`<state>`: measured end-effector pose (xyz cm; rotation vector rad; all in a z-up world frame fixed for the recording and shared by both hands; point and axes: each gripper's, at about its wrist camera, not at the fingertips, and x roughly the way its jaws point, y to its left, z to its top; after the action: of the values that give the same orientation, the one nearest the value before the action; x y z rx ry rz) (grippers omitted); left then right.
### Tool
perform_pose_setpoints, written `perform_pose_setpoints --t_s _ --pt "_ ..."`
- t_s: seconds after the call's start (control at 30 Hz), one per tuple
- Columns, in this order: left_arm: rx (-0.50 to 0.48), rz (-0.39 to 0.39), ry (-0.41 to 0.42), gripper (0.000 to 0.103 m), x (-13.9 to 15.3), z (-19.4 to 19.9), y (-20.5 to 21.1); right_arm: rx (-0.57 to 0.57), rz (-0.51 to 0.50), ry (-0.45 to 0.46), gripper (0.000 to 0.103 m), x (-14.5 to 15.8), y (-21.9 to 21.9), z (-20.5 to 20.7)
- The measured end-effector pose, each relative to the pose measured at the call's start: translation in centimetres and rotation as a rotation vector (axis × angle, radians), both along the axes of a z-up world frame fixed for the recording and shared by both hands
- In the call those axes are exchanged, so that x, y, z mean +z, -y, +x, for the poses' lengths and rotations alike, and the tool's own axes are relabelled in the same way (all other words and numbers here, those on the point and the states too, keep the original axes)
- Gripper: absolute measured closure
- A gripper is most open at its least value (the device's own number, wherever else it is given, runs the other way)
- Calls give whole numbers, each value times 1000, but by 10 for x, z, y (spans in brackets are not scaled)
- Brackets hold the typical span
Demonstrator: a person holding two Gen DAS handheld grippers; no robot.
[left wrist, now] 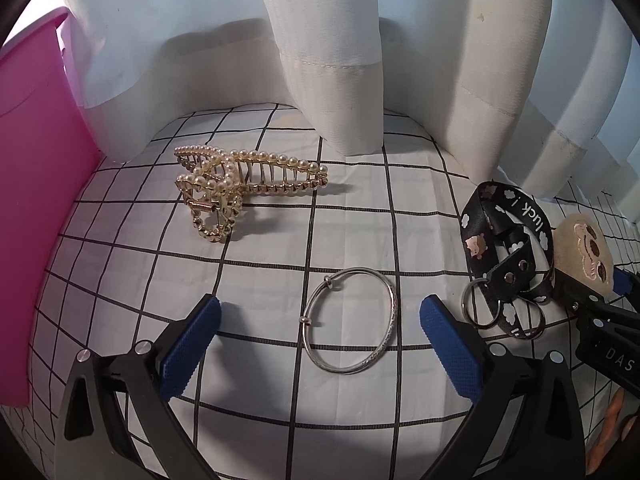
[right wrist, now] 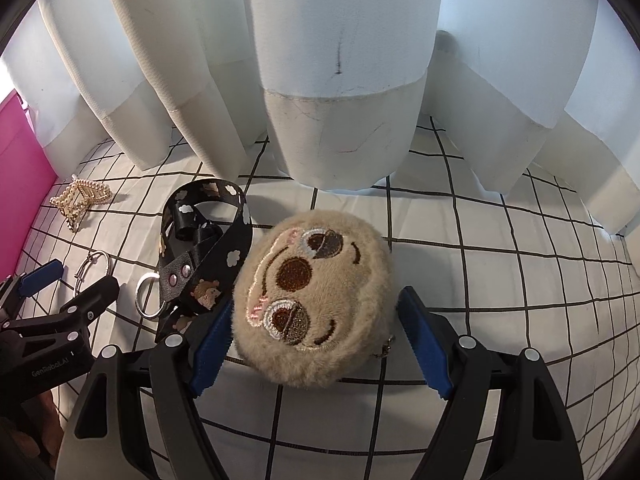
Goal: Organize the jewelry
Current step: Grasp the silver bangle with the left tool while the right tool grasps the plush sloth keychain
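- Down in the left wrist view, the left claw (left wrist: pixel 320 344) stands wide apart, its blue pads (left wrist: pixel 192 344) on either side of a silver bangle (left wrist: pixel 352 320) without touching it.
- That bangle lies flat on the white, black-gridded table cover (left wrist: pixel 120 280), between the two fingers and slightly nearer the right one.
- Farther off and to the left, a gold pearl hair clip (left wrist: pixel 240 184) rests on its side, well apart from the bangle.
- At the right, a black printed strap (left wrist: pixel 508 248) with metal key rings (left wrist: pixel 480 304) lies just beside the left claw's right finger; a beige plush pouch (left wrist: pixel 588 252) sits beyond it, with part of the right claw's black frame at the edge.
- A pink bin (left wrist: pixel 36 200) stands at the far left, and a white curtain (left wrist: pixel 328 60) hangs behind.
- Over in the right wrist view, the right claw (right wrist: pixel 316 332) is spread around the plush pouch (right wrist: pixel 316 296); the left pad (right wrist: pixel 212 344) meets the fur, while the right pad (right wrist: pixel 420 340) is at its edge, so I cannot tell whether it grips.
- The strap (right wrist: pixel 216 256) lies touching the pouch's left side.
- Far left are the bangle (right wrist: pixel 94 268), the hair clip (right wrist: pixel 80 198) and the left claw (right wrist: pixel 72 284).
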<state>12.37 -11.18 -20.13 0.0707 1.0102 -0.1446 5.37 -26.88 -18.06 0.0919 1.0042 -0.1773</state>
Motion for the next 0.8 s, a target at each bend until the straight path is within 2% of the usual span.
perform_pose_setpoints --t_s 0.13,0.33,0.47,0.53,0.57,0.67,0.8 --pt "2 -1 11 7 -1 2 3 6 -26 16 28 -2 -2 -1" --pt "-32 -9 57 22 0 -10 7 5 -25 32 28 -2 0 -7" --pt "-49 -13 68 36 5 -16 6 0 -23 40 28 -1 2 -13" --pt "-58 -15 76 47 7 -20 8 -2 -24 45 29 -1 2 -17" --pt "-68 -14 80 57 8 -23 10 0 -26 46 31 -1 2 -18" --pt "-71 -10 79 58 10 -26 11 9 -30 48 41 0 0 -21" --pt "-65 -17 52 59 13 -26 9 10 -17 52 43 3 0 -23"
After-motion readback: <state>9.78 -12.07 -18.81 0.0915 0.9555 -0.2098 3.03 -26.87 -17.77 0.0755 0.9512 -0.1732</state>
